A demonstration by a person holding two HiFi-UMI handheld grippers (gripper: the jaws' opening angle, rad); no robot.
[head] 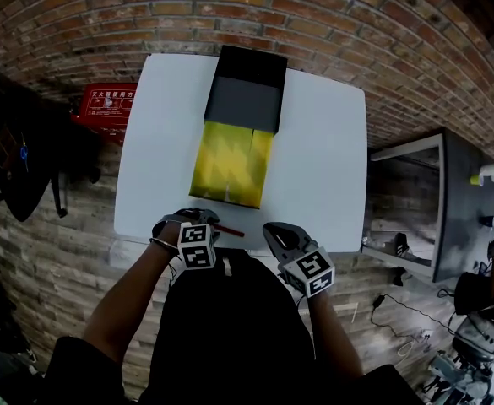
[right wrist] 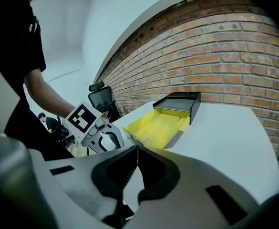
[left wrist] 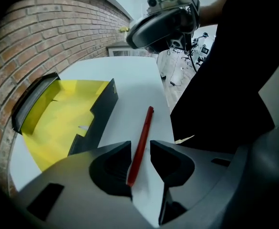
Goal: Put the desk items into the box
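Left claw (left wrist: 140, 145): jaws stood apart and pointed steeply down at the table, gripping nothing yet.
Red pen (left wrist: 147, 123): lay flat on the white table (head: 323, 159), its near end in the gap between the left claw's jaws and its shaft running straight ahead of them. It sat closer to one jaw than the other; whether it touched that jaw could not be told.
Right claw (right wrist: 137, 149): jaws were closed tip to tip and empty, held off to the side of the left claw above the table's near edge.
Box (head: 230, 163): lay open and apparently empty, its yellow interior ahead of both claws and beyond the pen's far end. Its black sleeve (head: 245, 91) lay at the farther end.
Stage (judged): pick-up of the pen was about to begin. No item was in the box.
Hazard 1 (judged): the jaws straddled only the pen's end, so a grip there might have let the long shaft droop or swing.
Hazard 2 (judged): the off-centre pen could have been pushed sideways by the nearer jaw and rolled toward the table edge.
Hazard 3 (judged): jaws closing too high could have slid off the thin, round barrel.
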